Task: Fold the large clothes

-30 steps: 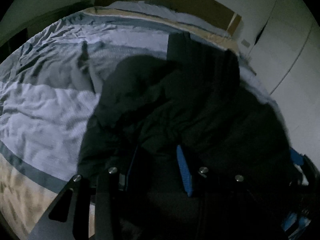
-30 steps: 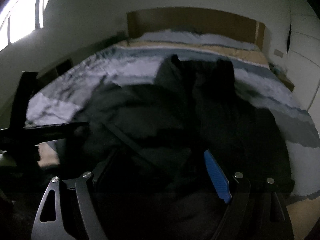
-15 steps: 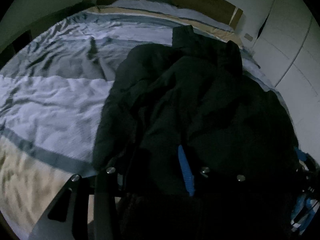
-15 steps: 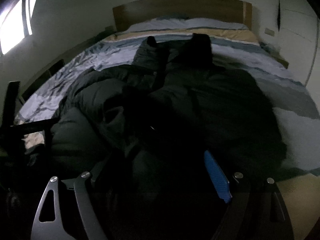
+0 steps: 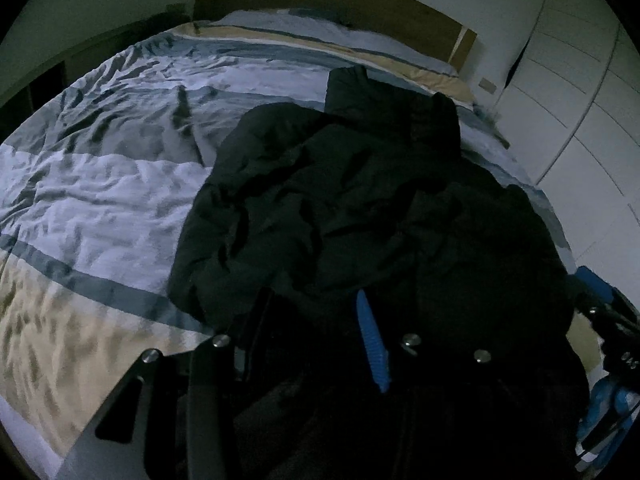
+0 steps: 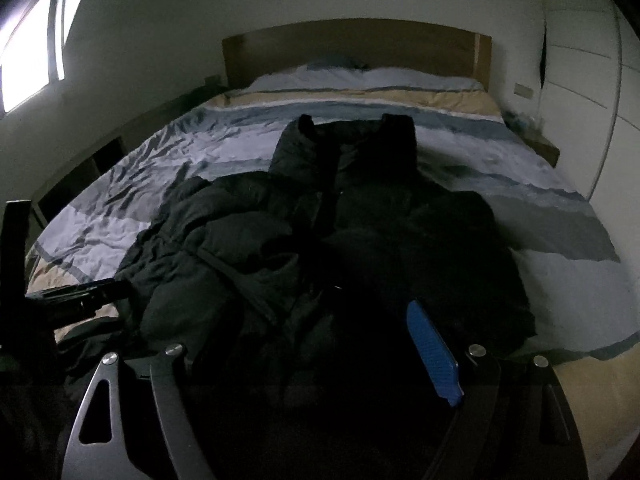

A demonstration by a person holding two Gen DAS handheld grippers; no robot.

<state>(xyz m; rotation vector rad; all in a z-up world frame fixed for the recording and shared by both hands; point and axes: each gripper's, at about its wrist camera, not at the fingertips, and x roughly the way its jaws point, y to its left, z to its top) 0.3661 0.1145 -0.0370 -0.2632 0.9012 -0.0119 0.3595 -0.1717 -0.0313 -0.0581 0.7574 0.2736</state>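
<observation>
Lying across the bed: a dark padded jacket (image 6: 360, 240), collar end toward the headboard (image 6: 356, 48), hem end toward both cameras.
Jacket: rumpled on its left half, where a sleeve is bunched over the body; flatter on the right.
Bed cover (image 5: 100, 184): striped in pale blue, grey and tan, creased all over.
Left gripper (image 5: 308, 332): fingers spread wide over the jacket's near edge; too dark to say whether any cloth is caught.
Right gripper (image 6: 316, 344): fingers also wide apart above the hem; any hold on the cloth cannot be made out.
Wardrobe (image 5: 580, 92): white, just beside the bed.
Window (image 6: 28, 56): bright, on the far wall.
</observation>
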